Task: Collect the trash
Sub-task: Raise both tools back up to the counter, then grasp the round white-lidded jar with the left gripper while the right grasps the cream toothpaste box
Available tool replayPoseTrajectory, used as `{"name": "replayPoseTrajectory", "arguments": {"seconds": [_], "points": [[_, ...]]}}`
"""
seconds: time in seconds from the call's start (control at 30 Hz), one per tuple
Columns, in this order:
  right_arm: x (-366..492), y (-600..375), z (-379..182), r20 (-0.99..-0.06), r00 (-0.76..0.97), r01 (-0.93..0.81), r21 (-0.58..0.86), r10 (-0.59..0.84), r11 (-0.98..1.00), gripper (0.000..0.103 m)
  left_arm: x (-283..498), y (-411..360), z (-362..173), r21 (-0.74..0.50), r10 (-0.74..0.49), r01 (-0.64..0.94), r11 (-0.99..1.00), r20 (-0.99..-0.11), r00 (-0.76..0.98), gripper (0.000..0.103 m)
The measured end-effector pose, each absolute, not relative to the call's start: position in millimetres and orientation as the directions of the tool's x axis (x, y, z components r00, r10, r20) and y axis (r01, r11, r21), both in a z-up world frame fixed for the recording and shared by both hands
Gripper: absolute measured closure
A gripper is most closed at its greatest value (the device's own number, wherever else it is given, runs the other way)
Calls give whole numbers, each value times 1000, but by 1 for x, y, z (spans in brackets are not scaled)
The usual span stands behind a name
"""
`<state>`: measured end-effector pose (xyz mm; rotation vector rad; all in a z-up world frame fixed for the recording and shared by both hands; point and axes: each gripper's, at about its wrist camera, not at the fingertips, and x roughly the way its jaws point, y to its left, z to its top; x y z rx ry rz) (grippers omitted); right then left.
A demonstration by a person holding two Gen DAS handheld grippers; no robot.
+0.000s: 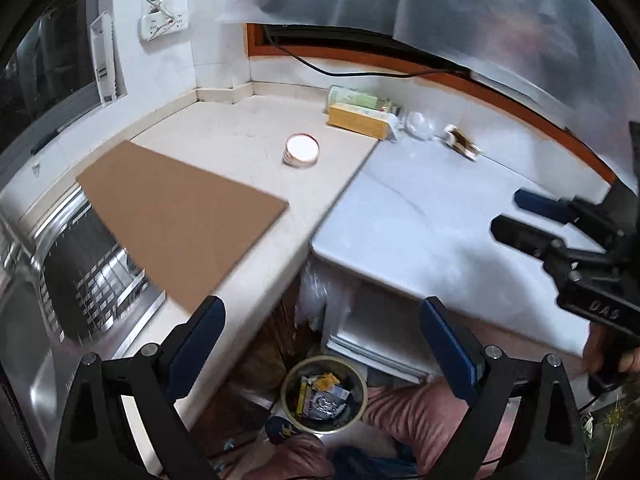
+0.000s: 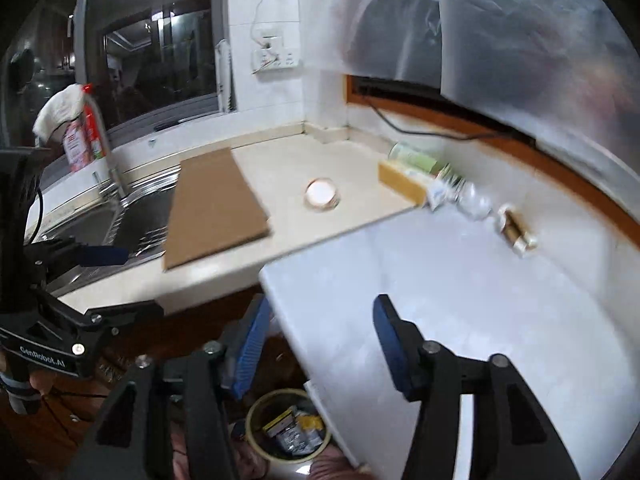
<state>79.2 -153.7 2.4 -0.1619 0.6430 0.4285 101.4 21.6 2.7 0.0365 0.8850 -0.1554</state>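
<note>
A bin (image 1: 324, 394) (image 2: 286, 424) with wrappers inside stands on the floor below the counter edge. On the counter lie a flat cardboard sheet (image 1: 180, 216) (image 2: 216, 208), a small round tub with a white lid (image 1: 303, 151) (image 2: 322, 195), a yellow box (image 1: 358, 121) (image 2: 400, 182), crumpled clear plastic (image 1: 418, 126) (image 2: 472, 202) and a small brown-and-white packet (image 1: 462, 144) (image 2: 516, 232). My left gripper (image 1: 320, 344) is open and empty above the bin. My right gripper (image 2: 320, 344) is open and empty over the white counter's edge; it also shows in the left wrist view (image 1: 516, 216).
A steel sink (image 1: 80, 280) (image 2: 100, 220) lies left of the cardboard, with a tap and a red spray bottle (image 2: 82, 136) behind it. A green packet (image 1: 356, 98) leans at the wall. A black cable (image 1: 340, 70) runs along the wooden window sill.
</note>
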Motion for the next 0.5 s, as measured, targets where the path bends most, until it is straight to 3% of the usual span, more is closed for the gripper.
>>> {"name": "replayPoseTrajectory", "arguments": {"seconds": [0.07, 0.5], "points": [[98, -158, 10, -607, 725, -431, -30, 326, 902, 37, 125, 21, 5, -26, -114, 149, 988, -778, 618, 7], [305, -169, -10, -670, 711, -334, -52, 215, 941, 33, 321, -9, -45, 46, -20, 96, 994, -805, 593, 7]]}}
